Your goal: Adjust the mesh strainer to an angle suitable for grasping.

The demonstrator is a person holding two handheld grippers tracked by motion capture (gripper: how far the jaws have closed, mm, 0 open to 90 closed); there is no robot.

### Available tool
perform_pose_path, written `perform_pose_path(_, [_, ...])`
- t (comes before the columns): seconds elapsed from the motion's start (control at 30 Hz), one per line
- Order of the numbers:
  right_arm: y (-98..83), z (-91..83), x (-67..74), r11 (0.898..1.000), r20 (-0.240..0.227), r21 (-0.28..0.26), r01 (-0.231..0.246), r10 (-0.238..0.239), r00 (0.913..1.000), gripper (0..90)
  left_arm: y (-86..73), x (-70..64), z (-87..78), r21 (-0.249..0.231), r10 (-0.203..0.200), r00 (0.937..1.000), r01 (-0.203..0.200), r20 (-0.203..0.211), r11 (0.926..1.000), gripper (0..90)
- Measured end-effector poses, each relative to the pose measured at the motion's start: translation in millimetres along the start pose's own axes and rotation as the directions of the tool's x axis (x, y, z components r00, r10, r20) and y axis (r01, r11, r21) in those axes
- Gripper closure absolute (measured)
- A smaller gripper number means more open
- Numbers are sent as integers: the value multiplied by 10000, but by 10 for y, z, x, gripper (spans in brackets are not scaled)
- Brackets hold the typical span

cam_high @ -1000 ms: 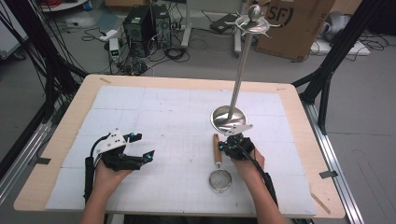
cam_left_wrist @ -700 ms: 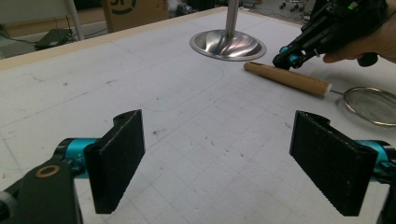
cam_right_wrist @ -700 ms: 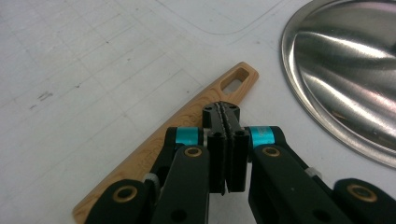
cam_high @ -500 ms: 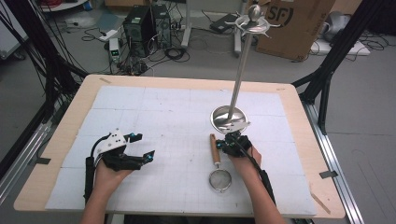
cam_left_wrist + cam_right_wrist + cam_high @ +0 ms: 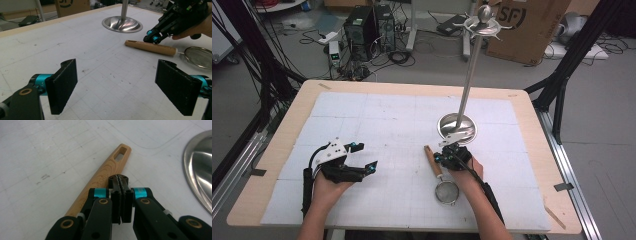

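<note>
Right claw [image 5: 121, 181] closed beside strainer handle [image 5: 105, 176], stand base [image 5: 200, 170] near

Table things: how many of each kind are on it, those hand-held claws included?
Strainer: 1
Metal stand: 1
Claws: 2, left claw open, right claw shut beside the strainer's wooden handle
Total: 4

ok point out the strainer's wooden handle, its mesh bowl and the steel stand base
wooden handle [image 5: 105, 178], right gripper view, middle of the grained shaft
mesh bowl [image 5: 445, 191], high view, centre of the mesh
steel stand base [image 5: 122, 24], left gripper view, polished dish beside the pole
</note>
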State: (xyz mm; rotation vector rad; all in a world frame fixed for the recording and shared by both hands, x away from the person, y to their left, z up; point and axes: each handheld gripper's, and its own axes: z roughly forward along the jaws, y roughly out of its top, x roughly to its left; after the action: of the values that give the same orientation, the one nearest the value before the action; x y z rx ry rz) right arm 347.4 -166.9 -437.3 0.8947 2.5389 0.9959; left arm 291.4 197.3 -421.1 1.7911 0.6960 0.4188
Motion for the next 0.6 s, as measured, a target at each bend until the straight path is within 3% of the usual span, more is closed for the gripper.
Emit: perform_pose_path(0.6, [129,73,311,9951,-845,205,968,-948,9919,897,0,2,-6,-12,-9,10000,9,-28,10000,186])
